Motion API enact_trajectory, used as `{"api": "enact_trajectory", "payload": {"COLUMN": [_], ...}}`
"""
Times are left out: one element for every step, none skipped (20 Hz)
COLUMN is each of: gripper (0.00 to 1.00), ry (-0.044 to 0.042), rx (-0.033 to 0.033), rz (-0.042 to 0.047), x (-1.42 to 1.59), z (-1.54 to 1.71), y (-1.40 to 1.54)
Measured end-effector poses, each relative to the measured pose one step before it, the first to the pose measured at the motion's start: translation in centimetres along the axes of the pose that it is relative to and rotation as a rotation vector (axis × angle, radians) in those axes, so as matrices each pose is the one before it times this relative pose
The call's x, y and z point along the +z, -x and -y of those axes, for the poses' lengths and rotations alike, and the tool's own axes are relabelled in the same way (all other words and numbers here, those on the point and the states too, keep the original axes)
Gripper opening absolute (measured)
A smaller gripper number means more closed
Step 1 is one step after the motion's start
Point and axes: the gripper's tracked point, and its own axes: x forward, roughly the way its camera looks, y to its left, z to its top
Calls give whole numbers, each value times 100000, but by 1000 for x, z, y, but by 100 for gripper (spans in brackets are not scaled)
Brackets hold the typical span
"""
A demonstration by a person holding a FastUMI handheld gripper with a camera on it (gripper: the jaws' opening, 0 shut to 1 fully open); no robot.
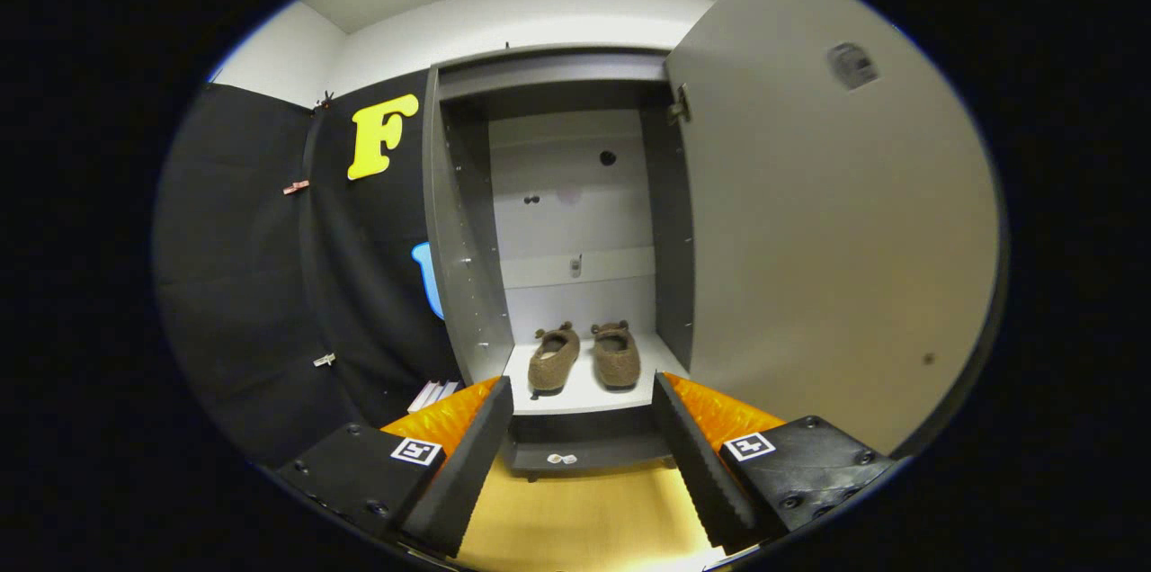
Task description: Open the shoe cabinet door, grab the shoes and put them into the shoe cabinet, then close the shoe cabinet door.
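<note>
Tool (583, 392) held level, pointing straight forward, with both fingers (468, 455) spread wide apart and nothing between them. Black ribbed inner pads facing each other across the gap, orange bodies behind them, a square black-and-white marker on top of each black finger base. Neither pad touching anything.

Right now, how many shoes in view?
2. Left shoe and right shoe sit side by side on the cabinet shelf, beyond the open, empty gripper; door open.
</note>
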Motion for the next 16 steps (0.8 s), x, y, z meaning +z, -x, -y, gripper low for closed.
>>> {"api": "enact_trajectory", "payload": {"gripper": [98, 98, 98, 98, 98, 98, 98, 98, 98, 98, 98, 98, 98, 98, 98, 98], "ry": [1384, 1002, 162, 4, 64, 225, 497, 631, 632, 43, -669, -999, -611, -72, 337, 584], "rx": [-611, -419, -218, -651, -1334, -388, -800, -882, -1155, -1160, -1017, -779, -1073, -1222, -1206, -1467], "rz": [1393, 250, 66, 696, 1311, 1552, 972, 476, 262, 102, -110, -44, 71, 158, -97, -97], "x": [485, 377, 331, 514, 533, 457, 265, -55, 7, 43, 69, 173, -14, -100, -136, -296], "z": [1021, 921, 988, 1266, 1549, 1218, 1324, 1551, 1638, 1645, 1706, 1607, 1624, 1635, 1493, 1352], "y": [1789, 1592, 1380, 1296, 1127, 895, 895, 749, 635, 570, 404, 300, 182, -50, -109, -204]}}
